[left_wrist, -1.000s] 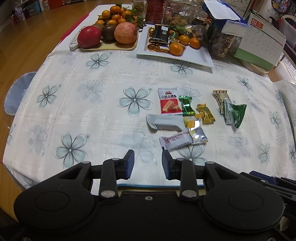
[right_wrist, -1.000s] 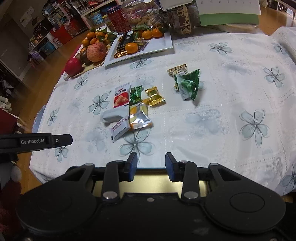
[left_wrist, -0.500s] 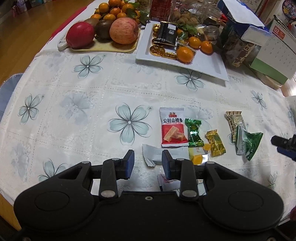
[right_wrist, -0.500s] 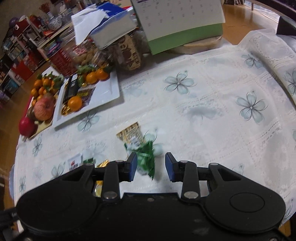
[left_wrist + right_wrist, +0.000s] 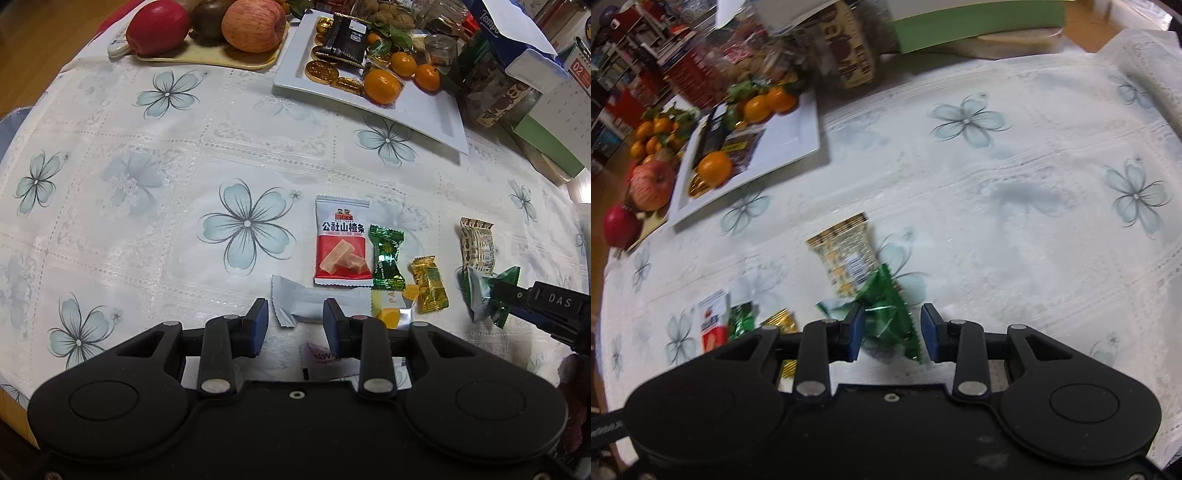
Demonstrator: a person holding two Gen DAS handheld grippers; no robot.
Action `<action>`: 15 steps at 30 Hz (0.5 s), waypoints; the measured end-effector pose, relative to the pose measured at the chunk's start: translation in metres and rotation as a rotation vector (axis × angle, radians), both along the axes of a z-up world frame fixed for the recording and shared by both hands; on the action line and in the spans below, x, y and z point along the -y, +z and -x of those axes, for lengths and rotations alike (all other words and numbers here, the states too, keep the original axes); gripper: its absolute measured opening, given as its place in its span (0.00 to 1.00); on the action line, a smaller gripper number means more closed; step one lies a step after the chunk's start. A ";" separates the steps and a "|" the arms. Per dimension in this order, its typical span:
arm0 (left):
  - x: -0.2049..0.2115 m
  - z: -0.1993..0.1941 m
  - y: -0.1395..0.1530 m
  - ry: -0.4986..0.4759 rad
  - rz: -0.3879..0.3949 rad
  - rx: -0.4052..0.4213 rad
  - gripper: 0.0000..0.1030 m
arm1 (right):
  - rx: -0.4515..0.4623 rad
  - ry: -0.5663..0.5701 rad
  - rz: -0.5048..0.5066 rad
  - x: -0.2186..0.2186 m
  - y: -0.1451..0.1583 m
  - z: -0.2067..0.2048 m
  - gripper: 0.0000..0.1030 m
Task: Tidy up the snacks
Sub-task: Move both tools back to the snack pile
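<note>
Pointing steeply down, both grippers' jaws apart.

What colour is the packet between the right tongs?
Green and white packet, clearest in the left wrist view.

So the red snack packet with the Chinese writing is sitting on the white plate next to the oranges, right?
Not quite. The red snack packet lies on the flowered tablecloth, among the loose sweets, well short of the white plate with the oranges. The left wrist view shows it.

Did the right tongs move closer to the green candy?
Yes. The right tongs came down toward the tablecloth; the green candy now sits between their open jaws.
</note>
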State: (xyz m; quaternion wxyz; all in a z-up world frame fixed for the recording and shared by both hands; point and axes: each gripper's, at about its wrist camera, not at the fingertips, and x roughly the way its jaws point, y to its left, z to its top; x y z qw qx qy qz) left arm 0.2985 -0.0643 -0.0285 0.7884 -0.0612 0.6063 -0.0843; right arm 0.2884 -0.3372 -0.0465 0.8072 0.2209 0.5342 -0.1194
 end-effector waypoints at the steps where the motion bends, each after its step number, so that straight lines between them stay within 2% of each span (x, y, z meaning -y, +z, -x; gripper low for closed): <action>1: 0.000 0.000 0.000 0.001 0.000 0.000 0.40 | 0.002 0.024 -0.009 -0.005 0.001 0.000 0.36; 4: 0.000 0.000 -0.001 -0.003 0.005 -0.005 0.40 | -0.004 0.105 -0.037 -0.023 0.003 0.000 0.36; 8: -0.001 0.000 -0.003 0.000 -0.001 -0.011 0.40 | 0.003 0.132 -0.129 -0.027 0.007 0.001 0.36; 11: -0.003 -0.001 -0.005 0.010 -0.006 -0.015 0.40 | 0.025 0.115 -0.091 -0.026 0.012 0.000 0.36; 13: -0.003 -0.001 -0.005 0.014 -0.004 -0.017 0.40 | 0.029 0.109 -0.052 -0.027 0.012 -0.002 0.39; 15: -0.003 0.000 -0.005 0.011 -0.001 -0.016 0.40 | 0.019 0.104 -0.058 -0.024 0.008 -0.005 0.41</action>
